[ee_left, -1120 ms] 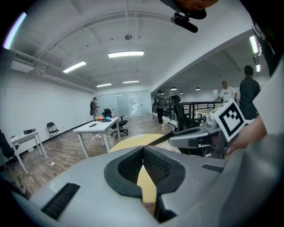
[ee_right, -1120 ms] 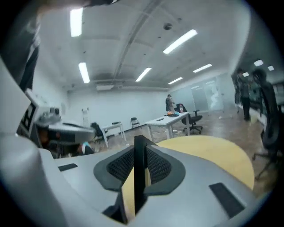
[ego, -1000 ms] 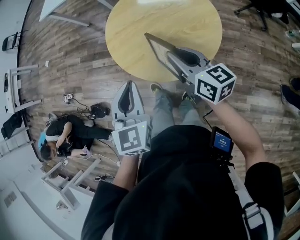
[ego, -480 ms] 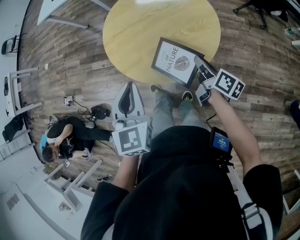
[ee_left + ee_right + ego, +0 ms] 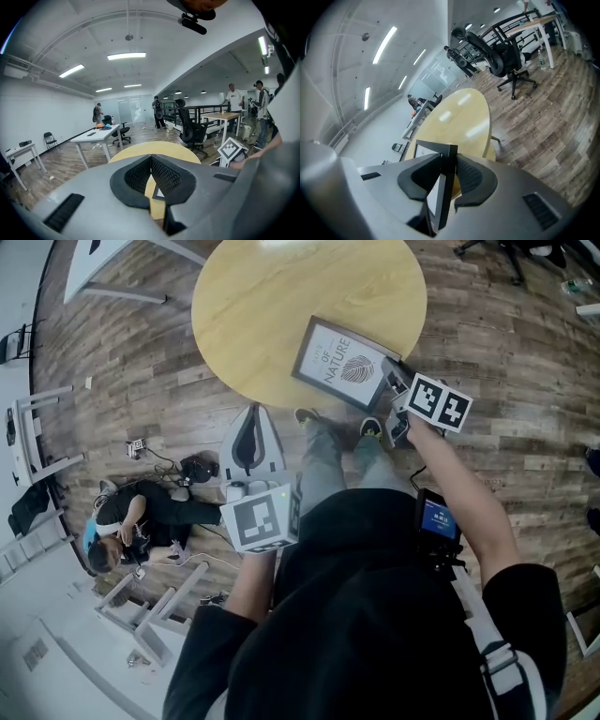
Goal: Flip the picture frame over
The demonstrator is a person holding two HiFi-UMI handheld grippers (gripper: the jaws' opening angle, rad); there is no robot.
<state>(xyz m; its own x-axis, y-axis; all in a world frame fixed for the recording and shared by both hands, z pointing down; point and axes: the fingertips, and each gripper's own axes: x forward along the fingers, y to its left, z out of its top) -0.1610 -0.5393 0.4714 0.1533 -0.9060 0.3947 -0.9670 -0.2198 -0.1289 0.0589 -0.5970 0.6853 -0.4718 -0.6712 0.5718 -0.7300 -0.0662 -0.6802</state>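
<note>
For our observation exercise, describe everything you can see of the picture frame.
The picture frame is rectangular, with a thin dark border around a white print showing a leaf-like design and the words OF NATURE. It sits print side up, turned askew, at the near edge of the round wooden table, flat or nearly so. The right claw has the frame's near corner between its jaws, which are opening; nothing else touches it.

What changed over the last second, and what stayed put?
The right gripper swung the black-framed picture down from on edge to lying print up on the round wooden table. Its jaws are opening with the frame's corner between them. The left gripper, shut and empty, stayed in front of the person.
</note>
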